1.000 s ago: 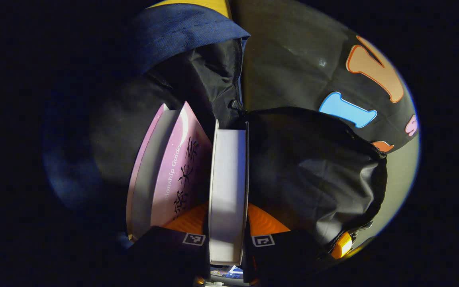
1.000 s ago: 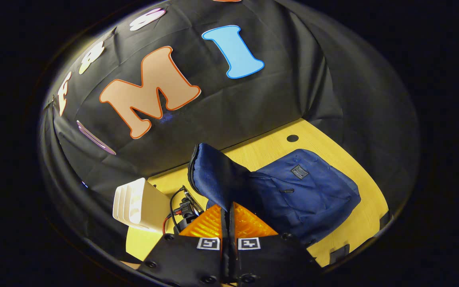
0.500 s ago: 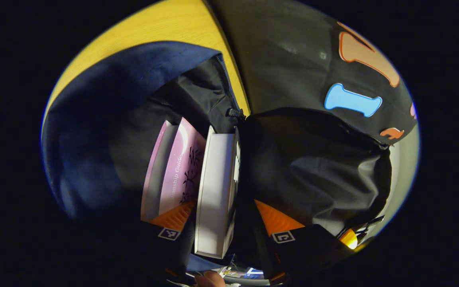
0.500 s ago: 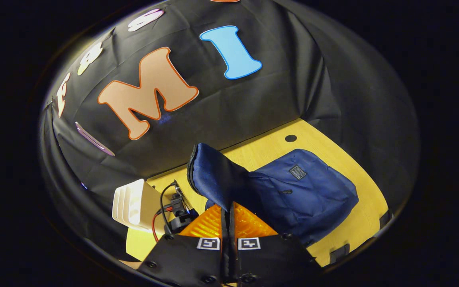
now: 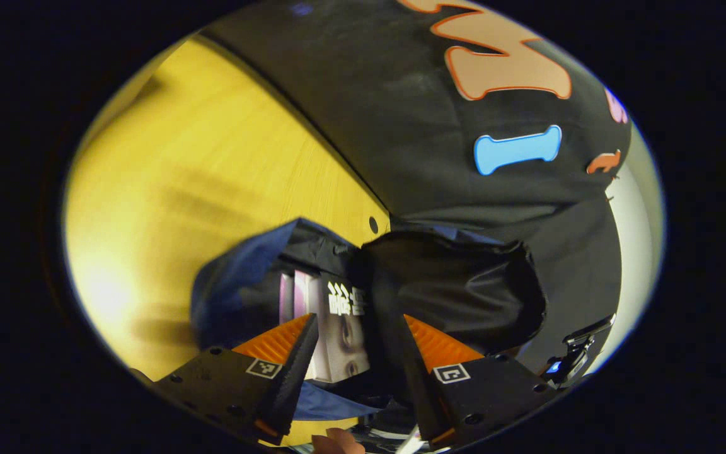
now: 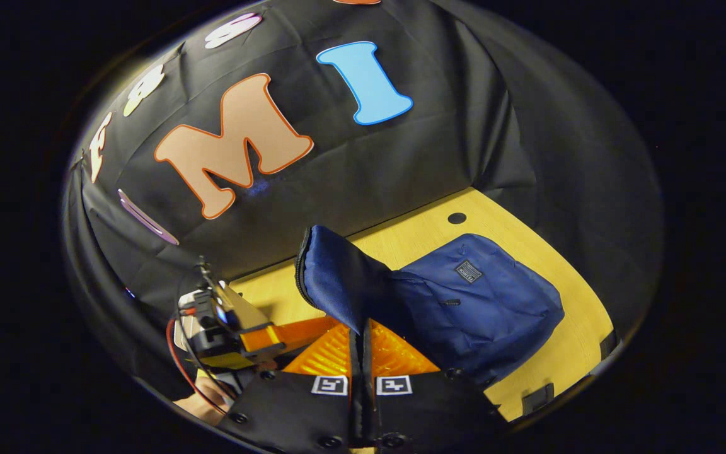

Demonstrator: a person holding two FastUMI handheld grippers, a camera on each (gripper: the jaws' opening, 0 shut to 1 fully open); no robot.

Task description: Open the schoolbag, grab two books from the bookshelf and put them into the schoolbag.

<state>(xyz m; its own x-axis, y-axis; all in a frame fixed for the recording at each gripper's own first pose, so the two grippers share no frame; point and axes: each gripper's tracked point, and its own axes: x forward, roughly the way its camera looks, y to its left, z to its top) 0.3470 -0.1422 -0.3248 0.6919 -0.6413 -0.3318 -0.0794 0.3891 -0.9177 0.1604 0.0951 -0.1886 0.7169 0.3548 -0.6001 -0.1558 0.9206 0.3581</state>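
Two books (image 5: 331, 321) stand on end inside the open schoolbag (image 6: 476, 309) on the bench (image 5: 212, 170), dead ahead at twelve o'clock of the released left tool (image 5: 355, 340), while the right tool (image 6: 361, 353) stays clenched on the bag's flap (image 6: 338, 284).

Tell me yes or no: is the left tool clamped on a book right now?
No. In the left gripper view the left tool stands open, its fingers apart from the books sitting inside the schoolbag.

Recording booth: black cloth wall (image 6: 464, 145) behind a yellow wooden tabletop (image 6: 552, 239).
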